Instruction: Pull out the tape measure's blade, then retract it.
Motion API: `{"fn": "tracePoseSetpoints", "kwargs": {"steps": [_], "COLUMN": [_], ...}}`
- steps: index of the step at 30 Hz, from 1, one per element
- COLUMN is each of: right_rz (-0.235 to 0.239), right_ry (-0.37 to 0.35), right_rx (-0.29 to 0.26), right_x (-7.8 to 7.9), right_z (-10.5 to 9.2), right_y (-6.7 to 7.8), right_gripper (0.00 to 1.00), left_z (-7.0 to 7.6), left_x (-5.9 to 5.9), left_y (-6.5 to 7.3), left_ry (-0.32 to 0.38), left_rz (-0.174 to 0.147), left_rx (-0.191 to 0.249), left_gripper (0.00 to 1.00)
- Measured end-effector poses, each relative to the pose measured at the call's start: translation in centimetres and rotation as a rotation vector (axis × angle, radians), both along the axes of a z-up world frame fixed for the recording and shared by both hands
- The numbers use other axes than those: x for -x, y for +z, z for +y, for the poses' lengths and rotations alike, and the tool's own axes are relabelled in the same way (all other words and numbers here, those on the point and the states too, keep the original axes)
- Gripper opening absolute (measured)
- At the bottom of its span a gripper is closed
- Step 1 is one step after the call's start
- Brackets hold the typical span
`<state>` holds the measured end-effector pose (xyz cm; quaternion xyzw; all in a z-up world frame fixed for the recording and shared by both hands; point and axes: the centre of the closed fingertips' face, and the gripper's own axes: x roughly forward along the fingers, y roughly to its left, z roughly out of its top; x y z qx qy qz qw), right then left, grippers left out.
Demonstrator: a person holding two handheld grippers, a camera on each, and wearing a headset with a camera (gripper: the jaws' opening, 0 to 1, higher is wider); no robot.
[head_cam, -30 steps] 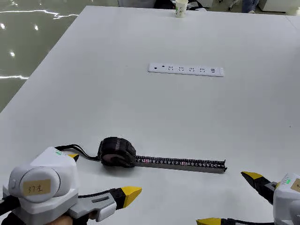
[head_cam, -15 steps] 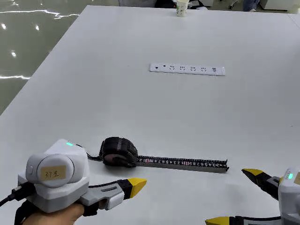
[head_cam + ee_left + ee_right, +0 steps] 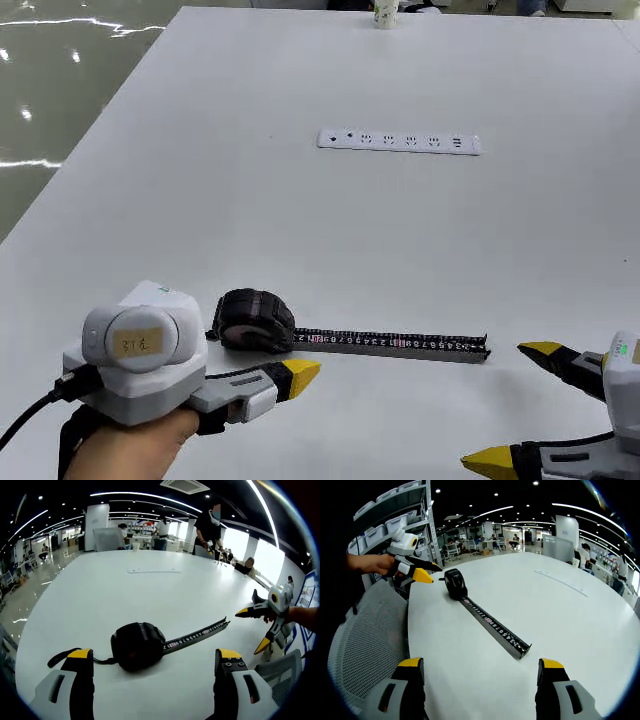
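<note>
Head view: a black tape measure [image 3: 255,321] lies on the white surface [image 3: 300,220], lower left of centre. Its blade [image 3: 400,345] is extended flat toward the right of the frame and ends at the end hook [image 3: 485,347]. The left hand-held gripper [image 3: 300,375], held by a hand [image 3: 130,450] at the lower left, points one yellow tip at the root of the blade, just below the tape measure and clear of it. The right hand-held gripper [image 3: 515,405] sits at the lower right with its jaws spread. Its upper tip is near the end hook but apart from it. A white power strip [image 3: 398,142] lies at upper centre, and a paper cup [image 3: 386,14] stands at the top edge.

Left gripper view: the left hand-held gripper's own jaws stand wide apart and grip nothing. The tape measure lies ahead between them, and a black wrist strap [image 3: 59,656] trails from it toward the lower left.

Right gripper view: the right hand-held gripper's jaws are likewise open and empty. The blade runs diagonally from the tape measure at upper left to the end hook at centre. A grey mesh chair [image 3: 365,630] shows at the left.
</note>
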<state>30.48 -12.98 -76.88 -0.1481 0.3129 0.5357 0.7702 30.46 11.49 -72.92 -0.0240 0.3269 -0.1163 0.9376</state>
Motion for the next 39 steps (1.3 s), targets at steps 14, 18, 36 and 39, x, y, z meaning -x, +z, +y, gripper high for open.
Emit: {"fn": "tracePoseSetpoints", "kwargs": {"steps": [14, 18, 36, 39], "right_rz": [-0.051, -0.066, -0.135, -0.147], "right_ry": [0.136, 0.175, 0.287, 0.299], "right_rx": [0.055, 0.065, 0.095, 0.107], "right_x": [-1.9, -2.3, -4.3, -4.7], "right_z": [-0.3, -0.2, -0.1, -0.1], "right_y": [-0.5, -0.6, -1.3, -1.5], "right_gripper": [0.83, 0.77, 0.42, 0.37], "left_z": [0.0, -0.1, 0.5, 0.5], "left_x": [-1.3, -1.7, -2.6, -2.8], "left_y": [-0.7, -1.0, -2.4, -2.6], "left_ry": [0.04, 0.052, 0.121, 0.132], "left_rz": [0.017, 0.02, 0.057, 0.061], "left_rx": [0.02, 0.023, 0.005, 0.007], "left_gripper": [0.94, 0.92, 0.71, 0.69]}}
